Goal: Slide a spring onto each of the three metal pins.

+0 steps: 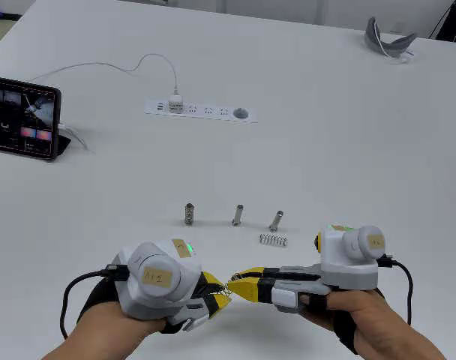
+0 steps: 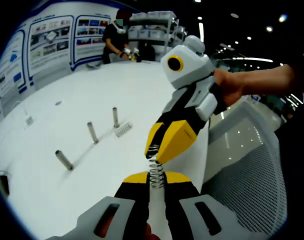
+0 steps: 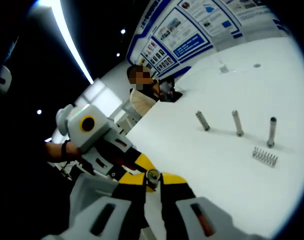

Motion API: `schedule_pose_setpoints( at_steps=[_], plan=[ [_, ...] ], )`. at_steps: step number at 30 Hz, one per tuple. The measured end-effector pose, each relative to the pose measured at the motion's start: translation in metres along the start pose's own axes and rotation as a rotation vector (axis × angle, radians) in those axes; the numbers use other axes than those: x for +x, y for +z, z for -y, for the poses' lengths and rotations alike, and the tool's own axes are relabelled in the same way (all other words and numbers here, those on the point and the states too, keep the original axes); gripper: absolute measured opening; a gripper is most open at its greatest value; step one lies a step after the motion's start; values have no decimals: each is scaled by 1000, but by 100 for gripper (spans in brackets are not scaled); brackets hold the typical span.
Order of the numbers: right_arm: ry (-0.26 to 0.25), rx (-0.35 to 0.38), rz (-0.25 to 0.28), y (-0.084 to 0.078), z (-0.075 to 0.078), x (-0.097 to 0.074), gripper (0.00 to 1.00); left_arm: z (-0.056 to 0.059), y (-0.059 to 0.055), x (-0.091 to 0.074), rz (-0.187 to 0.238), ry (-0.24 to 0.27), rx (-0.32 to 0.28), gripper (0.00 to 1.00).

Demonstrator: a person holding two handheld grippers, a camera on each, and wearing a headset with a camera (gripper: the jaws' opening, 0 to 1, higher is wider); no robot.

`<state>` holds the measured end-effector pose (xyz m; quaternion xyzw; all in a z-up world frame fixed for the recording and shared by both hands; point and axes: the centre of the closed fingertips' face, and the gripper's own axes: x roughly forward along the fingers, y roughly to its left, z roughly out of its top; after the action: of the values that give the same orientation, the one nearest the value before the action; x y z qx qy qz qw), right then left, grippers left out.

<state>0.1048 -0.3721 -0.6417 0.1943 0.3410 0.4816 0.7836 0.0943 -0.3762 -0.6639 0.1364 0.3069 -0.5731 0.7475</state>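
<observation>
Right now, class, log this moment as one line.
left gripper, right gripper: shut on held spring | leftmost pin: sprung | middle pin, rightmost pin: bare | loose spring: on table

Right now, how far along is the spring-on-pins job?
Done: the leftmost pin wears a fitted spring. In hand: the left gripper and right gripper both pinch a second spring between them. Left: the middle pin and rightmost pin are bare; a loose spring lies beside the rightmost pin.
</observation>
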Motion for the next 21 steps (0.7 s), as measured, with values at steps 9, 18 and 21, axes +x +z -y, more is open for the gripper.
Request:
schedule_pose_setpoints(
  at_steps=[9,18,21],
  plan=[
    [10,-154,-135,-6,-1,-4,12,3,3,2,11,-43,45,10],
    [26,-340,-305,-15,-4,-3,13,6,4,1,18,-77,61,10],
    [44,-353,-315,-14,-8,0,13,7,4,1,15,-83,70,10]
  ],
)
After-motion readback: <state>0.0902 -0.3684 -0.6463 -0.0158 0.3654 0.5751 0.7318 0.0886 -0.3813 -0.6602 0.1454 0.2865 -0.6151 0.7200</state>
